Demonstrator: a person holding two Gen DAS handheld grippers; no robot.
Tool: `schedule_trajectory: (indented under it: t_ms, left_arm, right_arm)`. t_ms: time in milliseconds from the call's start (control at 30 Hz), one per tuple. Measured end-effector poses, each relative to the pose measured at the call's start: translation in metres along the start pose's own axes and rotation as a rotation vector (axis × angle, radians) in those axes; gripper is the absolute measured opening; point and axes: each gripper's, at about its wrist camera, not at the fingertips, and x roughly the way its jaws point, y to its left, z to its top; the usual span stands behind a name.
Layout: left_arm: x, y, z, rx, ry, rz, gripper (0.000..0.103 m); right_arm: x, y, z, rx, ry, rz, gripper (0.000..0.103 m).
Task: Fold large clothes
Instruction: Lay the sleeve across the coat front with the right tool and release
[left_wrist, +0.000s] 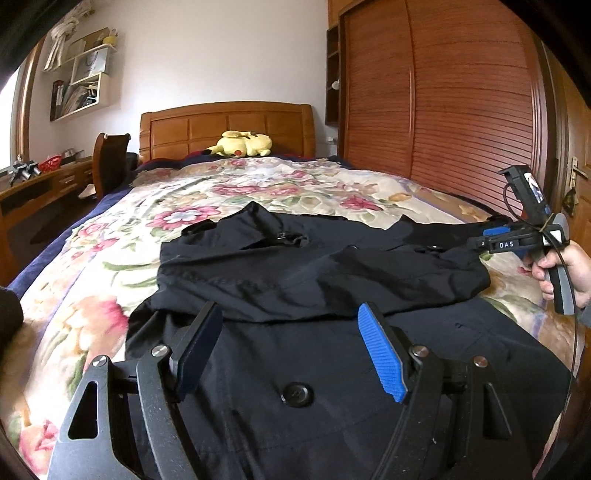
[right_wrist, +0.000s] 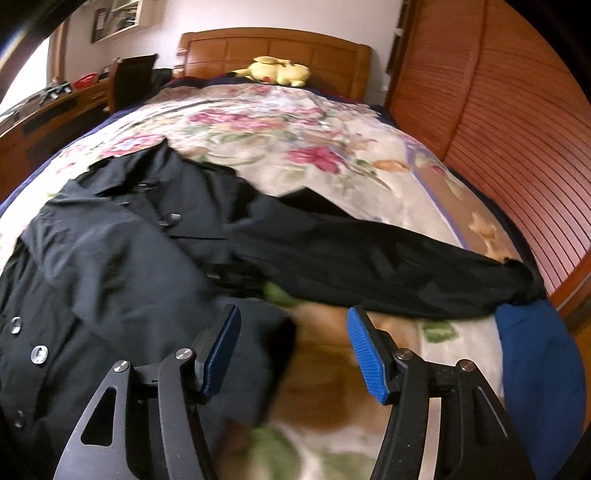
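While the black coat (left_wrist: 314, 273) lies spread on the floral quilt (left_wrist: 110, 236) of the bed, every other place here can be read off that coat. Its collar end points toward the wooden headboard (left_wrist: 225, 127), where a yellow plush (left_wrist: 243, 144) rests well beyond the coat. One sleeve is folded across the coat's chest, forming a raised band over the lower body panel, and a large dark button (left_wrist: 296, 394) sits on that panel close to the camera. Seen from the right wrist, the other sleeve (right_wrist: 388, 269) stretches away from the coat's body over the quilt toward the slatted wardrobe (right_wrist: 517, 155), and 2 pale buttons (right_wrist: 38, 352) show on the coat's front edge. The left gripper (left_wrist: 291, 347) hovers over the coat's lower panel with its 2 fingers spread wide, the blue pad (left_wrist: 382, 356) on one side and a darker pad on the other; nothing lies between them, and whether they touch the cloth cannot be told. The right gripper (right_wrist: 293, 350) is at the coat's wardrobe side, fingers likewise wide apart and holding nothing, with the coat's hem edge under its one finger and bare quilt under the other. From the left wrist view that same right gripper appears by the coat's shoulder, held in a hand (left_wrist: 563, 273). A desk (left_wrist: 44, 184) and chair (left_wrist: 109, 162) stand off past the coat's far side, near the headboard.
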Motion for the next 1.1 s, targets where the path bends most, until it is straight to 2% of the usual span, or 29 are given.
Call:
schedule_trajectory:
  t_ms: [67, 333, 600, 833, 1100]
  left_arm:
    - [0.003, -0.002, 0.0, 0.003, 0.004, 0.002, 0.077]
    - [0.01, -0.002, -0.002, -0.006, 0.022, 0.004, 0.077]
    - [0.02, -0.006, -0.002, -0.001, 0.04, 0.006, 0.077]
    - [0.029, -0.008, -0.004, 0.006, 0.068, 0.005, 0.077]
    - [0.031, -0.007, -0.005, 0.006, 0.075, 0.002, 0.077]
  right_arm:
    - [0.008, -0.016, -0.001, 0.008, 0.009, -0.022, 0.067]
    - [0.035, -0.097, 0.015, 0.054, 0.024, -0.147, 0.068]
    - [0.061, -0.173, 0.041, 0.182, 0.032, -0.262, 0.068]
    - [0.092, -0.217, 0.048, 0.287, 0.086, -0.338, 0.068]
    - [0.11, -0.227, 0.048, 0.338, 0.134, -0.382, 0.068]
